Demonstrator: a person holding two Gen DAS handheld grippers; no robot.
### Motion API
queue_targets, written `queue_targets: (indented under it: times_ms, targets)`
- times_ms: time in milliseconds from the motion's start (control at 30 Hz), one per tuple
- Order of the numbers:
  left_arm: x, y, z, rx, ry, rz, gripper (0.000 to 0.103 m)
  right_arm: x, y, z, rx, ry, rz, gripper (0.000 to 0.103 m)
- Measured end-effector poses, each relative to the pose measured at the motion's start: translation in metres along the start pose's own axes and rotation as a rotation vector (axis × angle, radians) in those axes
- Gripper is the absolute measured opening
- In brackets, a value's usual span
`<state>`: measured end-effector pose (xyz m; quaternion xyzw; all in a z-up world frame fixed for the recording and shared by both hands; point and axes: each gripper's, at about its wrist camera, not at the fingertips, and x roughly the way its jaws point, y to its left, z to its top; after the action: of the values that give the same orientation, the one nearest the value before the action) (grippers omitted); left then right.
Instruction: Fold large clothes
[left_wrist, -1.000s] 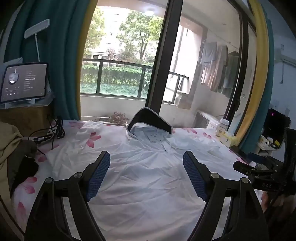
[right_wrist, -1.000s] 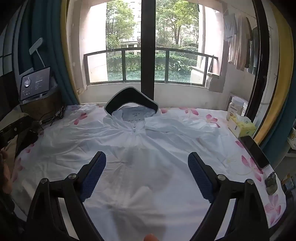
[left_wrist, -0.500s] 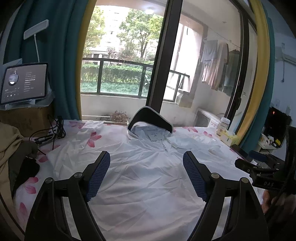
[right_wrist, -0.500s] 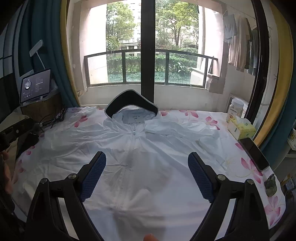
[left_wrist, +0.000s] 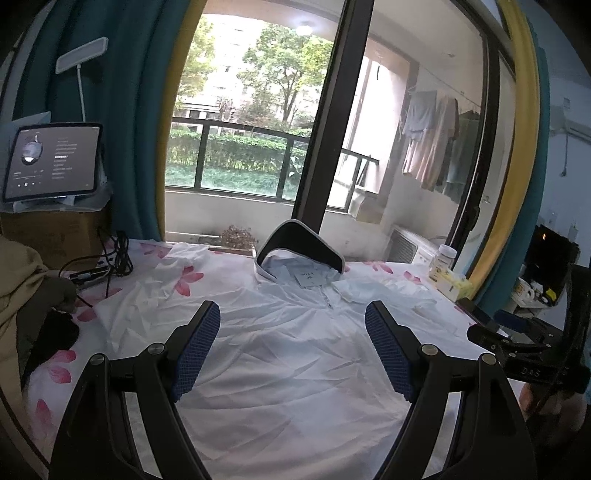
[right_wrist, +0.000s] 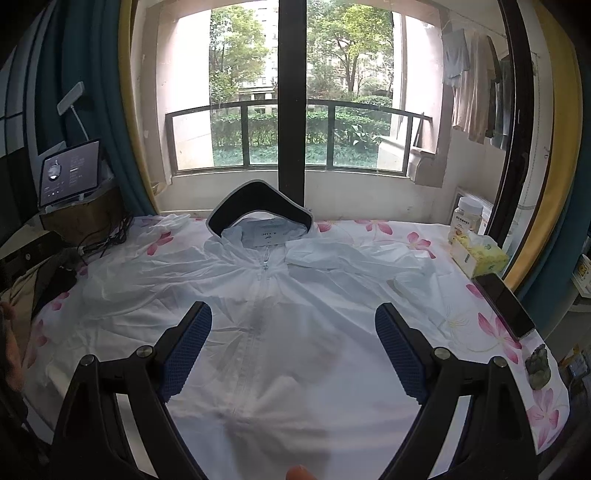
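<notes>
A thin white zip-up jacket (right_wrist: 280, 325) lies spread face up on the flowered sheet, its dark-lined hood (right_wrist: 258, 201) standing up at the far end. In the left wrist view the same jacket (left_wrist: 295, 354) fills the middle, with one sleeve (left_wrist: 177, 266) reaching far left. My left gripper (left_wrist: 293, 334) hangs open above the jacket's body, nothing between its blue pads. Over the zipper my right gripper (right_wrist: 293, 338) is also open and empty. The right sleeve (right_wrist: 351, 258) lies folded across the chest area.
A tablet (left_wrist: 51, 160) on a cardboard box and cables (left_wrist: 114, 254) sit at the far left. A jar (right_wrist: 467, 218), a yellow tissue box (right_wrist: 480, 256), a phone (right_wrist: 508, 306) and a small figurine (right_wrist: 539, 367) line the right edge. Dark clothing (left_wrist: 40, 332) lies left. The other gripper's body (left_wrist: 532, 350) shows at right.
Both grippers have lifted and drawn back slightly, so the jacket sits a bit lower and farther in each view. The jacket itself has not moved.
</notes>
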<state>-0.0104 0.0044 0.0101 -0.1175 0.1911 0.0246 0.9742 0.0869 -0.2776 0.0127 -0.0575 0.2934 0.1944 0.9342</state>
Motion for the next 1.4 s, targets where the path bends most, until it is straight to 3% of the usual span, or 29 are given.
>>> queue_targets:
  times_ms: [1400]
  targets:
    - [0.005, 0.0012, 0.0042, 0.013, -0.017, 0.027, 0.083, 0.0089, -0.002, 0.0038, -0.004, 0.015, -0.003, 0.09]
